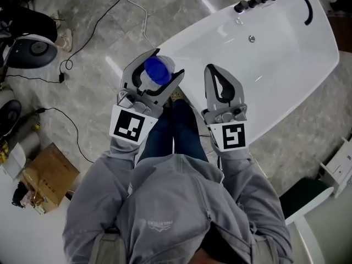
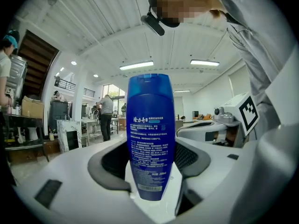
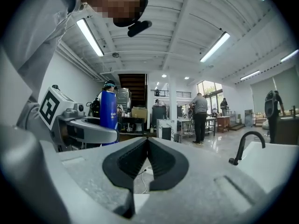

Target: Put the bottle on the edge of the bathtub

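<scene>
Seen from the head view, the left gripper [image 1: 163, 65] shows only a round blue top between its jaws, above the floor [image 1: 93, 76] just off the left end of the bathtub [image 1: 275, 54]. Its own view adds more: the blue bottle [image 2: 150, 134] stands upright with its label facing the camera, and the wide-set pads are clamped on its lower sides. The right gripper [image 3: 146, 146] has its pads pressed together with nothing between them. Its view also catches the black faucet [image 3: 245, 146] at the tub's rim.

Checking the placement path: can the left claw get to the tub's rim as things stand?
Probably yes. The left claw, holding the bottle, looks right beside the tub's near rim with nothing between; the shut right claw is off to the side.
</scene>
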A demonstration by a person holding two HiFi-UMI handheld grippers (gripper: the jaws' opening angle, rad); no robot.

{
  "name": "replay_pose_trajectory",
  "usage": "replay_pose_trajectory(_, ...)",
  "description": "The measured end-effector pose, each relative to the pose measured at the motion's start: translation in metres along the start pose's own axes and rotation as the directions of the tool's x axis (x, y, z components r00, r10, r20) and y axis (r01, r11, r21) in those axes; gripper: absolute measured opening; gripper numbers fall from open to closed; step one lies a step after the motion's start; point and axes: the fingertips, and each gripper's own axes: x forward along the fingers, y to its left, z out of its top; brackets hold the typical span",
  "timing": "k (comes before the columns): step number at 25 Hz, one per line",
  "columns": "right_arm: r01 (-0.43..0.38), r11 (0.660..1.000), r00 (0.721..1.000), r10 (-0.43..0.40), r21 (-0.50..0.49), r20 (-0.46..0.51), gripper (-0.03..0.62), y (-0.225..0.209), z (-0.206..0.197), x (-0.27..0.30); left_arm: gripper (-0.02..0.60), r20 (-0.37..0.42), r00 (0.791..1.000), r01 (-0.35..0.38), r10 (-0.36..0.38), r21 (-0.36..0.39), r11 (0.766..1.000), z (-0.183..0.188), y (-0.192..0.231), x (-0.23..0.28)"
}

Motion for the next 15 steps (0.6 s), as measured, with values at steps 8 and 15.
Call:
replay_pose_trajectory(8,0.039,0.999,0.999,-0.039,-0.002,-0.02,0.002,-0.035,-0.039,0.016,0.275,0.006,0.998,0.057,-0.058,0.067,0.996,-0.032,-0.002,0.053)
replay_pose_trajectory(15,0.05,0.999,0.998,-0.05,-0.01,-0.036,0.002,-0.056,-0.079,0.027,0.275,0.011,0.995,0.099,-0.101,0.083,0.992,-0.071,-0.005,0.092)
